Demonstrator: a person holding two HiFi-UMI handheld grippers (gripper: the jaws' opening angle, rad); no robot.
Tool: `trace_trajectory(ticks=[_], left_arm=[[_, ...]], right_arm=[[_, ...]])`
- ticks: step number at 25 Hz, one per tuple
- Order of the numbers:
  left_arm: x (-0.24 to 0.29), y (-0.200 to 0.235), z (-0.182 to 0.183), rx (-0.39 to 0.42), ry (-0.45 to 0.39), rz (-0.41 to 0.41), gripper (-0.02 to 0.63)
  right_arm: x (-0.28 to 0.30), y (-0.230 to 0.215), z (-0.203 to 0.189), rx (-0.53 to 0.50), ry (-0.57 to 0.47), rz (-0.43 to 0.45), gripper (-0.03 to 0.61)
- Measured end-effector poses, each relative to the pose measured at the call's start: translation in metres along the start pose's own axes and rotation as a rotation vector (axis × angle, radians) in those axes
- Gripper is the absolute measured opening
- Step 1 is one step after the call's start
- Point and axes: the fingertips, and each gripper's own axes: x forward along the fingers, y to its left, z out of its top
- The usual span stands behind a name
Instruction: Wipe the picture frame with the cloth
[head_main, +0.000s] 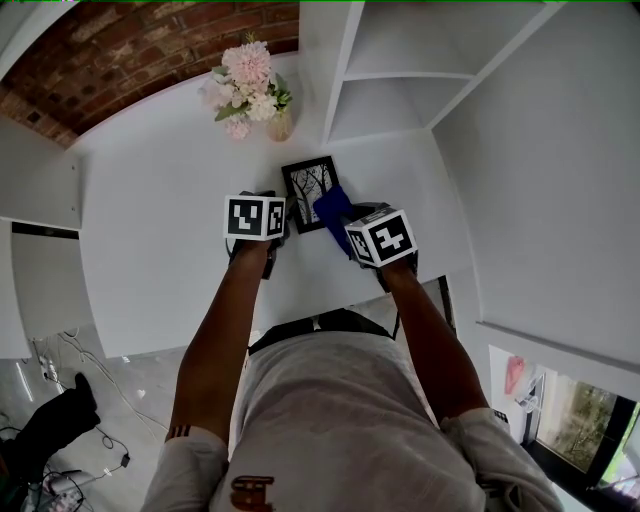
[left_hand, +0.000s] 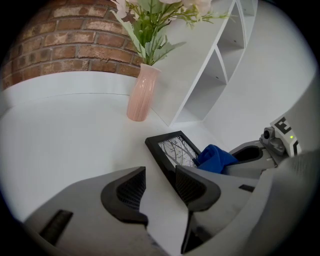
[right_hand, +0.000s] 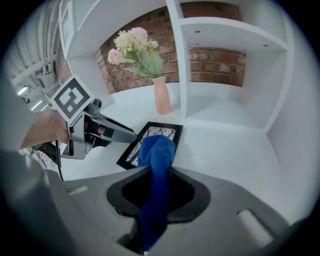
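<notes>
A small black picture frame (head_main: 308, 186) with a tree print lies flat on the white table (head_main: 170, 220). My right gripper (head_main: 352, 222) is shut on a blue cloth (head_main: 333, 206), whose bunched end rests on the frame's right side. In the right gripper view the cloth (right_hand: 157, 150) runs out from between the jaws of the right gripper (right_hand: 156, 176) and covers the middle of the frame (right_hand: 171, 132). My left gripper (left_hand: 159, 177) stands open at the frame's near left corner (left_hand: 170, 149), with only bare table between its fingers. Its tip (right_hand: 128, 135) touches the frame's left edge.
A pink vase (head_main: 279, 124) with pale flowers (head_main: 245, 88) stands behind the frame, against a brick wall (head_main: 150, 50). White shelving (head_main: 400, 70) rises at the back right. The table's front edge (head_main: 300, 315) runs close to the person's body. Cables (head_main: 60, 370) lie on the floor at left.
</notes>
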Motion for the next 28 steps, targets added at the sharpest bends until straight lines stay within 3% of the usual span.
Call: trace_trajectory(ticks=[8, 16, 20, 24, 28], left_arm=[[0.001, 0.001, 0.001, 0.012, -0.003, 0.008, 0.183], [-0.009, -0.005, 0.003, 0.021, -0.019, 0.005, 0.183], [-0.032, -0.023, 0.024, 0.017, -0.135, -0.066, 0.181], [-0.07, -0.051, 0.057, 0.045, -0.336, -0.172, 0.164], [-0.117, -0.072, 0.088, 0.127, -0.536, -0.187, 0.127]], right_arm=[[-0.012, -0.028, -0.009, 0.05, -0.028, -0.023, 0.077], [-0.04, -0.024, 0.021, 0.1, -0.187, 0.049, 0.077], [-0.061, -0.011, 0.051, 0.072, -0.307, 0.083, 0.077], [-0.087, 0.005, 0.085, 0.017, -0.444, 0.112, 0.077], [-0.114, 0.022, 0.114, -0.032, -0.586, 0.145, 0.077]])
